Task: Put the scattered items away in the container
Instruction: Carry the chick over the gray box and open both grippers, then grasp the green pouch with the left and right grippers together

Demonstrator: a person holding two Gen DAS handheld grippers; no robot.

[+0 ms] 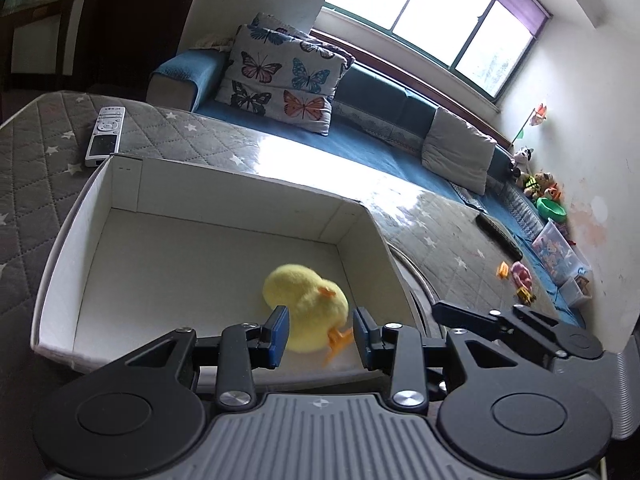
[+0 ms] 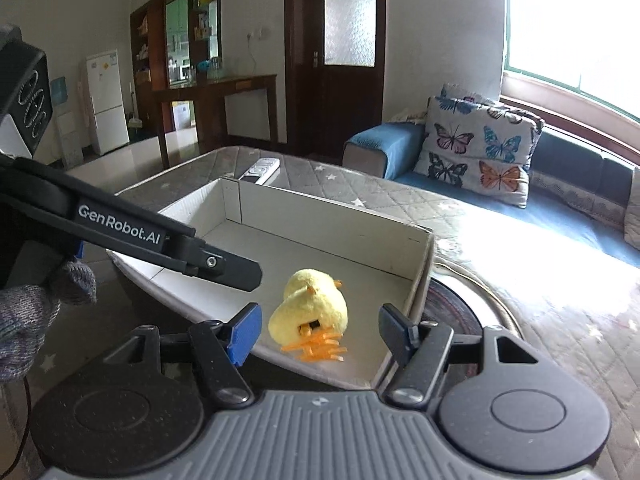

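Note:
A yellow plush chick [image 1: 306, 304] with orange feet lies on the floor of a white cardboard box [image 1: 224, 196] on the quilted table. My left gripper [image 1: 320, 334] is open above the box's near edge, its blue pads either side of the chick without holding it. The chick also shows in the right wrist view [image 2: 310, 306], lying in the box [image 2: 320, 216]. My right gripper [image 2: 320, 330] is open and empty just over the box's near rim. The left gripper's black arm [image 2: 132, 228] reaches in from the left.
A silver remote [image 1: 105, 134] lies on the table behind the box. A dark remote [image 1: 498, 236] and small toys [image 1: 520, 276] lie on the table's far right. A round metal tray [image 2: 472, 304] sits right of the box. A blue sofa with butterfly cushions [image 2: 480, 148] stands beyond.

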